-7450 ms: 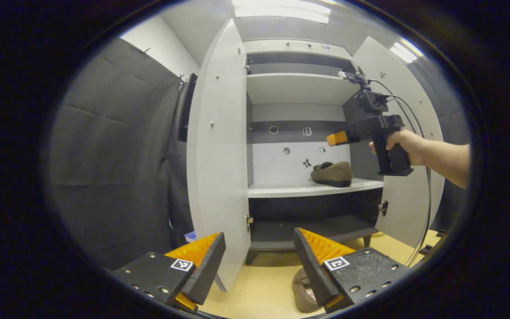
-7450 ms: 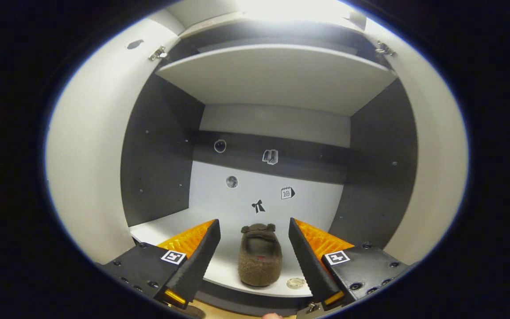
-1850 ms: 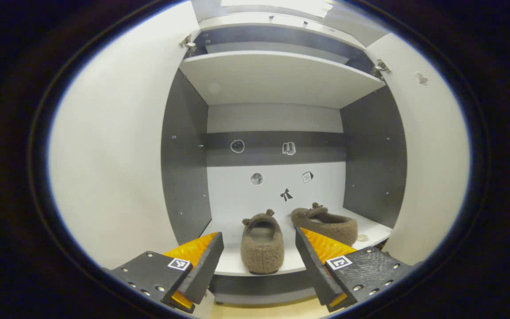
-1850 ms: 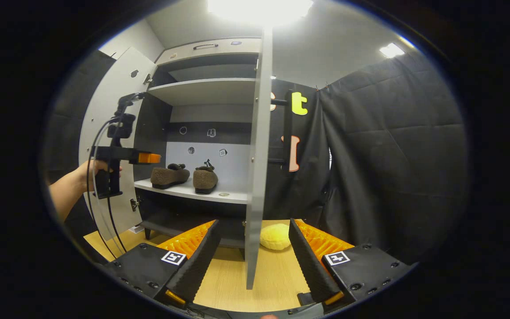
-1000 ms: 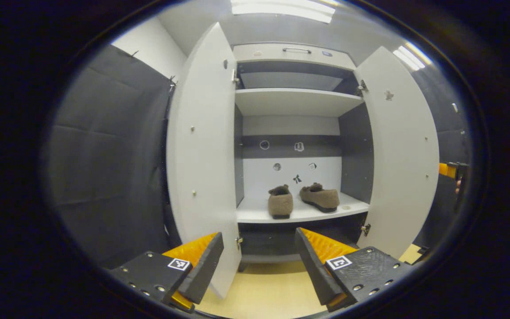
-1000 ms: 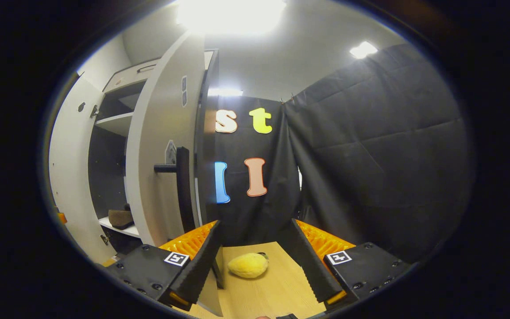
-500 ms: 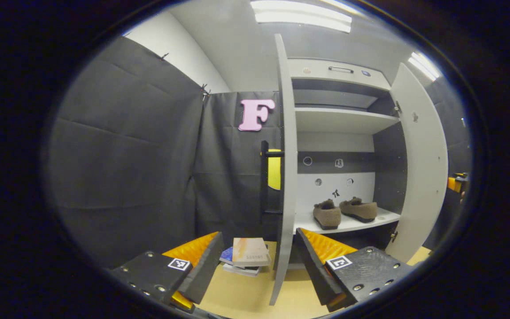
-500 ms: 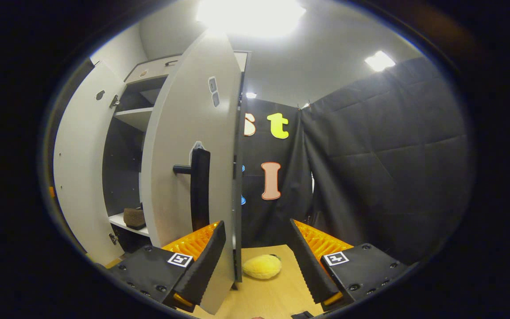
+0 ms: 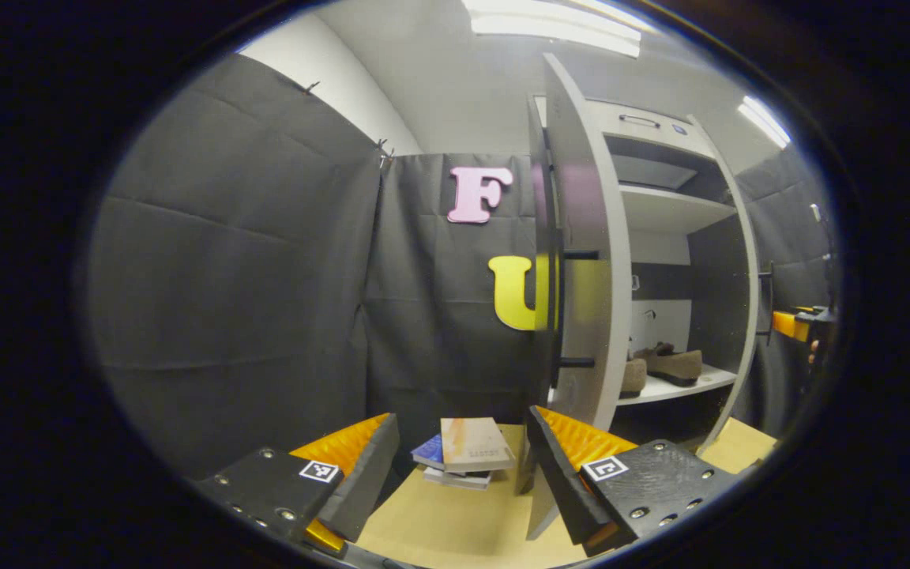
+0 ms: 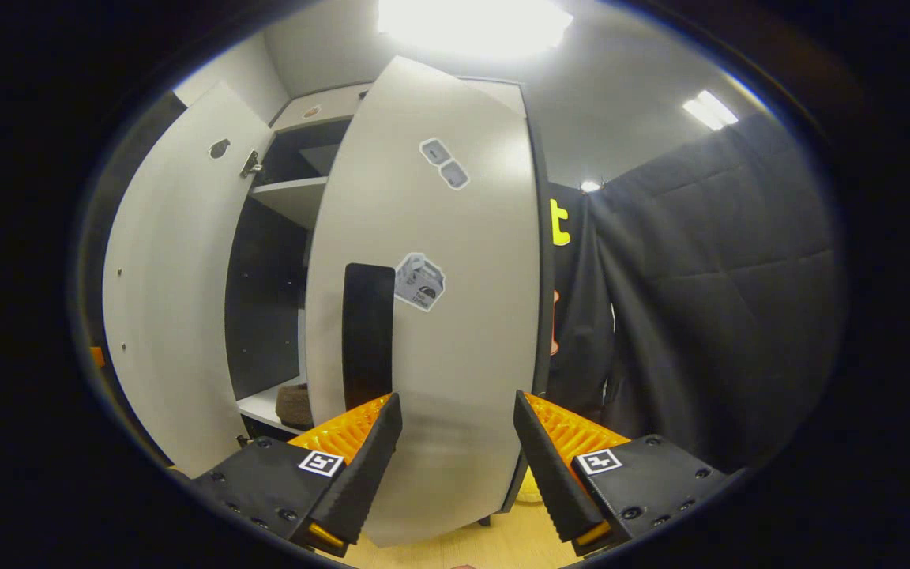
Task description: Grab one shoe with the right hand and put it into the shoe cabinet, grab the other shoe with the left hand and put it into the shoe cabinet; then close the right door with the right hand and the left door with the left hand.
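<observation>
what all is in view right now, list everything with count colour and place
shoe cabinet: one, white with dark inside, both doors open
right door: one, white, part-way swung, black handle, stickers on its face
left door: one, white, seen nearly edge-on
shoes: two, brown, fuzzy, on the lower white shelf
books: small stack, on the wooden floor left of the cabinet
yellow object: one, on the floor behind the right door, mostly hidden
left tongs: open, holding nothing, in the left gripper view
right tongs: open, holding nothing, in front of the right door
</observation>
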### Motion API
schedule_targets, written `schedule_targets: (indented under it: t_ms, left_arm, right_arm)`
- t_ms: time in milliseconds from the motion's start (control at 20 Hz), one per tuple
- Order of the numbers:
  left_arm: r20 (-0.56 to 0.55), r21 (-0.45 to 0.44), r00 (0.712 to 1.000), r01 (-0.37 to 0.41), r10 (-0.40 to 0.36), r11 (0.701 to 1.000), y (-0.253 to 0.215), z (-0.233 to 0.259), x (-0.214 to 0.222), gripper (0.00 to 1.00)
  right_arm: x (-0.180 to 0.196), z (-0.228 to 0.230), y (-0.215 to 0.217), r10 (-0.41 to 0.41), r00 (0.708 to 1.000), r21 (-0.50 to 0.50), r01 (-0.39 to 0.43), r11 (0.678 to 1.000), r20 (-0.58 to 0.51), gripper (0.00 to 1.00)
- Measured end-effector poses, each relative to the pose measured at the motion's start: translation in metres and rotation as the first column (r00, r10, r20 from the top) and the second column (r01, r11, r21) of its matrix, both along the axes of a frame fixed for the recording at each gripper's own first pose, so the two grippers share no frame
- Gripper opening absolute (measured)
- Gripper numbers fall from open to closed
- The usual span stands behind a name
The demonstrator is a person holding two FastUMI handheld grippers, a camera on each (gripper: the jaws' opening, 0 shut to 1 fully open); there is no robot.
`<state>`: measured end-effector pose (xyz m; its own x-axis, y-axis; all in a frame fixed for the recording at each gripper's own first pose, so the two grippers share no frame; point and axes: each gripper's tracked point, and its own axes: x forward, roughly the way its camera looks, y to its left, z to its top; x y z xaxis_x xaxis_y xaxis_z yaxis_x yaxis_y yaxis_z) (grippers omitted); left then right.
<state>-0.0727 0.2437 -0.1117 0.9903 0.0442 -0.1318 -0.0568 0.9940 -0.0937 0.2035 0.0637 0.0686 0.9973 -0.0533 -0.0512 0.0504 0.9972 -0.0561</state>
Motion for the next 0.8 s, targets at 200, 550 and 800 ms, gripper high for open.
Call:
schedule_targets:
  t_ms: [200, 550, 800]
  left_arm:
    - [-0.005, 0.014, 1.000, -0.008, 0.009, 1.000, 0.020, -0.010, 0.013, 0.95]
    - [0.036, -0.022, 0.999, 0.025, -0.024, 0.999, 0.008, 0.005, 0.067, 0.95]
    - [0.112, 0.013, 0.992, 0.058, -0.059, 0.998, -0.017, 0.029, 0.072, 0.85]
  right_arm:
    - [0.017, -0.002, 0.011, 0.000, 1.000, 0.044, 0.000, 0.999, -0.016, 0.87]
    - [0.004, -0.008, 0.003, -0.041, 0.999, 0.050, 0.042, 0.998, -0.018, 0.93]
    - [-0.033, -0.023, -0.038, -0.094, 0.995, 0.003, 0.094, 0.996, -0.041, 0.98]
